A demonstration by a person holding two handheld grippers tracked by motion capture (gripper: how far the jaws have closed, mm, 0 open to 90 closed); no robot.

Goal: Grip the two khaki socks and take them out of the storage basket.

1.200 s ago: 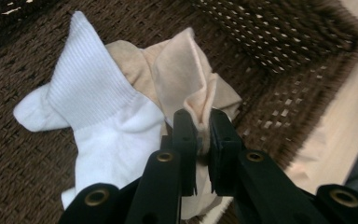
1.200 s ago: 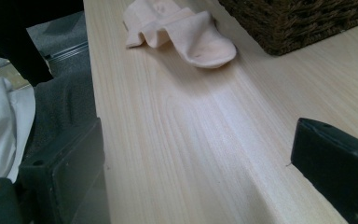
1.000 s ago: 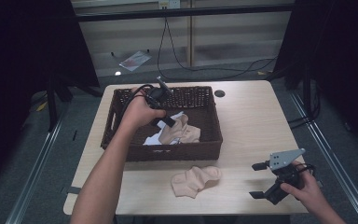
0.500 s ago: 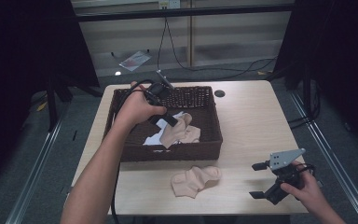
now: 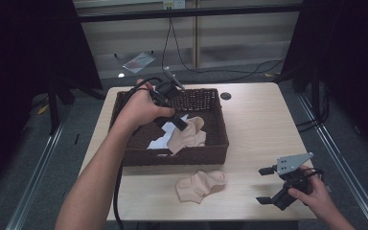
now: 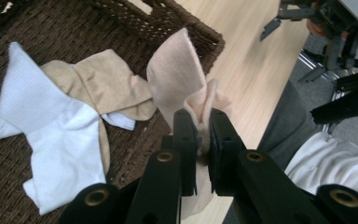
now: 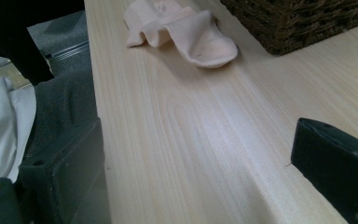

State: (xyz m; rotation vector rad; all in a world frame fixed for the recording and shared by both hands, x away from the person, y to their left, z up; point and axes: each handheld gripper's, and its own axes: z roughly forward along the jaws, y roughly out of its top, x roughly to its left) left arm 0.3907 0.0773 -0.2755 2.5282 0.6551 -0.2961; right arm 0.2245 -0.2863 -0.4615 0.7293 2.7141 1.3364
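Observation:
My left gripper [image 5: 174,122] [image 6: 203,136] hovers over a dark wicker basket [image 5: 172,156] [image 6: 189,21], shut on a fold of a peach sock [image 5: 190,136] [image 6: 177,70] that hangs from its jaws above the basket's near right corner. Inside the basket lie a white sock [image 6: 51,121] [image 5: 160,142] and a tan sock [image 6: 107,84]. A second peach sock [image 5: 200,184] [image 7: 182,30] lies crumpled on the table in front of the basket. My right gripper [image 5: 263,186] [image 7: 196,172] rests low at the table's front right, jaws wide open with bare wood between them.
The light wooden table [image 5: 258,129] has a small black round cap [image 5: 226,96] behind the basket. The left gripper's black cable [image 5: 117,201] hangs down along the forearm. Black frame posts and cables stand beyond the table's far edge.
My left hand has risen above the basket with the peach sock, drawing it up from the pile. The right gripper has stayed in place.

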